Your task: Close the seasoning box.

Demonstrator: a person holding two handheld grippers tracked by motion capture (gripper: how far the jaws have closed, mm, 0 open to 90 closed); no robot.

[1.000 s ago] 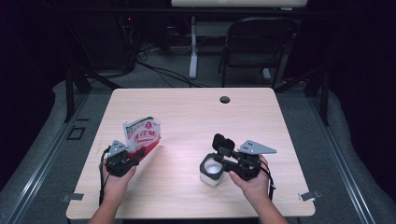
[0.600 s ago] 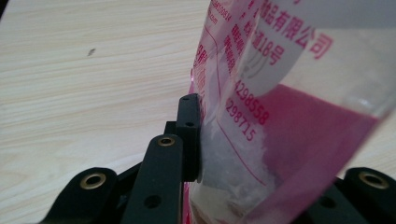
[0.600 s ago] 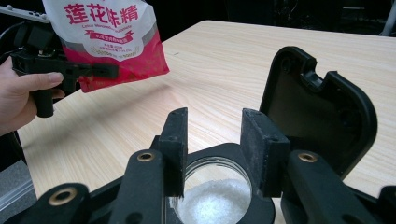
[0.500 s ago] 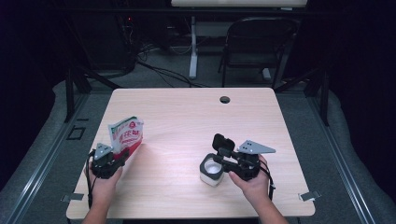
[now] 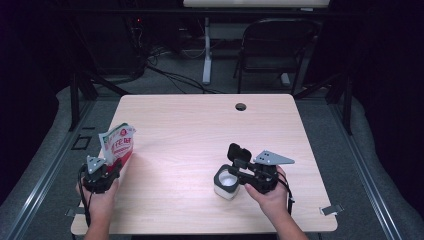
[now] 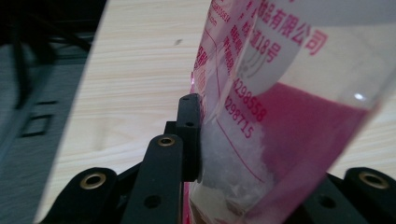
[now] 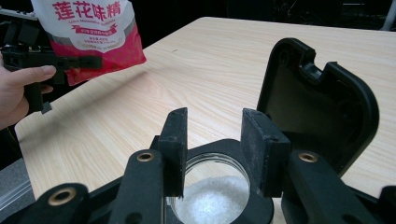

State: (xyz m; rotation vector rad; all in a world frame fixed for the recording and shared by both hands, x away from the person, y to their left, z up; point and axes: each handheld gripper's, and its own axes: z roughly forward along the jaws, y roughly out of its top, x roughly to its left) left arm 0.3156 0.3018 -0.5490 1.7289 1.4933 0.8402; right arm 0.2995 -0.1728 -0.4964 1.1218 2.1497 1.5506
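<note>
- Left gripper [image 5: 107, 167] sits low at the left of the high view, at the table's [image 5: 200, 130] left edge, clamped on the bottom of a red-and-white pouch [image 5: 118, 145] that sticks up and leans a bit.
- Up close in the left gripper view, the pouch [image 6: 280, 107] has red printing, white crystals inside and a pink lower part, with one black jaw pressed flat against it.
- Right gripper [image 5: 240, 172] is lower right of centre in the high view, jaws set around a small jar [image 5: 227, 184] with its black flip lid [image 5: 239, 152] standing open.
- Right gripper view: the jar [image 7: 210, 196] has white grains in it, and the jaws sit over its rim, the lid [image 7: 317, 102] upright at the right. Can't tell if they're actually squeezing it.
- The pouch and the jar are well apart.
</note>
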